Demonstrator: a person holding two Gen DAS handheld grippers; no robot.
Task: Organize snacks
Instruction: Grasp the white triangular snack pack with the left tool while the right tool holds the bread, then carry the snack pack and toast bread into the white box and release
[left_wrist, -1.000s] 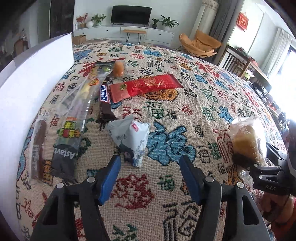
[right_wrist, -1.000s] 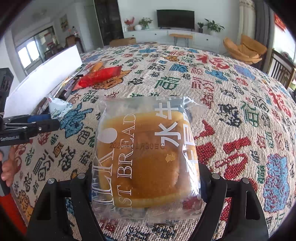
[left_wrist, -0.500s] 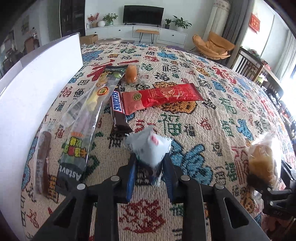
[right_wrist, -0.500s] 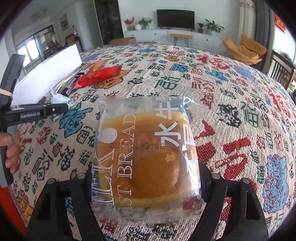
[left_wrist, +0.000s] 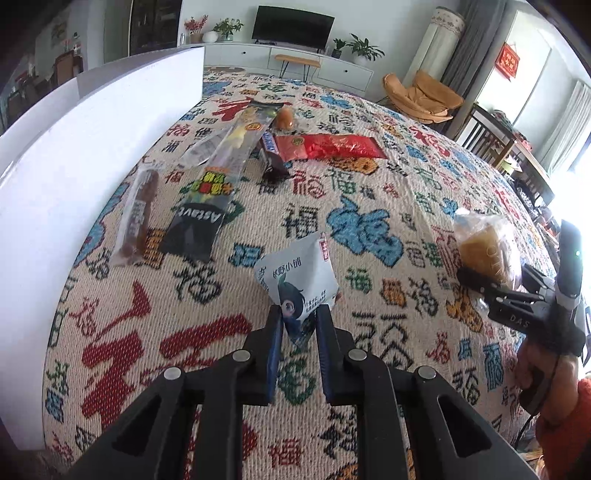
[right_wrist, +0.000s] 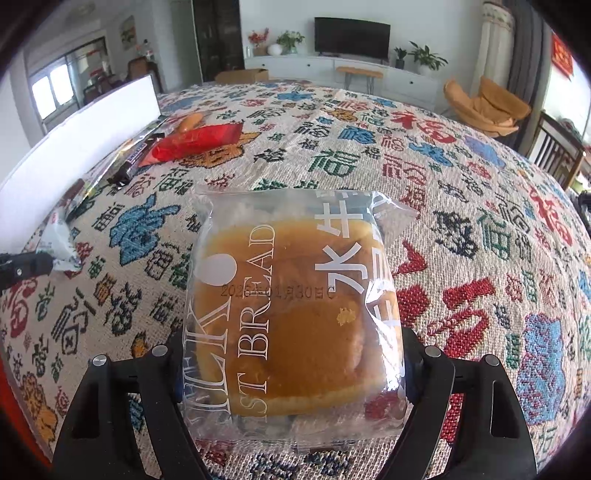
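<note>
Covering the table, a character-woven cloth (left_wrist: 369, 206); left claw (left_wrist: 298, 325) pinching white packet (left_wrist: 297, 280), right claw (right_wrist: 291, 354) clamping bread (right_wrist: 291, 314).

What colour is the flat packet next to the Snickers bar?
Red packet, clearest in the left wrist view.

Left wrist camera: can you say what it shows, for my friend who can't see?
The left gripper pinches a small white snack packet above a patterned woven tablecloth. Beyond lie a red foil packet and a brown chocolate bar.
</note>
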